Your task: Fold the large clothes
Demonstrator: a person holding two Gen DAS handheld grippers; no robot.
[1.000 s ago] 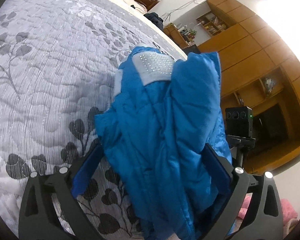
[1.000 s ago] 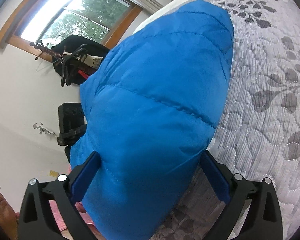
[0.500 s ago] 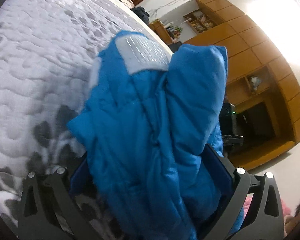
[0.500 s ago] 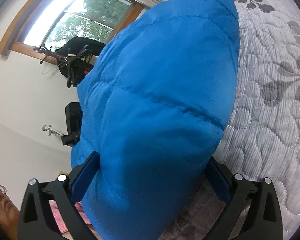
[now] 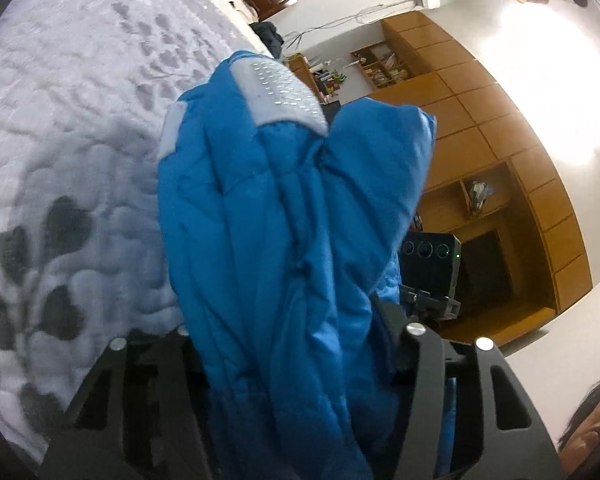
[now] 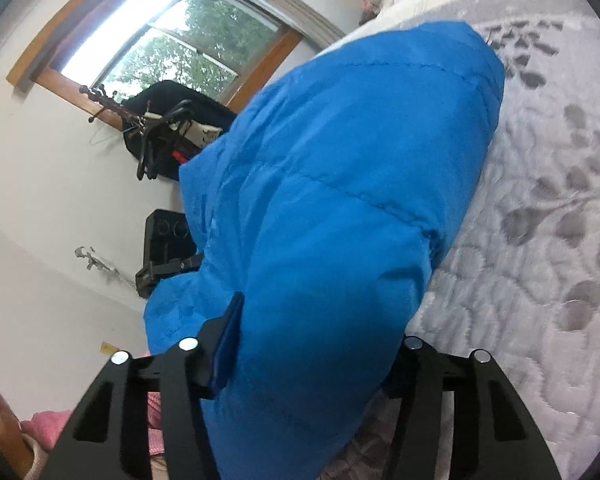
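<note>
Closest to me, my left gripper (image 5: 300, 364) is clamped on a bunched fold of the blue puffer jacket (image 5: 284, 240), and my right gripper (image 6: 320, 360) is clenched on another quilted part of the jacket (image 6: 340, 200). The jacket is held up over the grey leaf-patterned bedspread (image 5: 72, 128). A white dotted panel (image 5: 278, 92) caps its far end. Beyond stand wooden cabinets (image 5: 496, 152) and, on the right view, a window (image 6: 168, 40).
</note>
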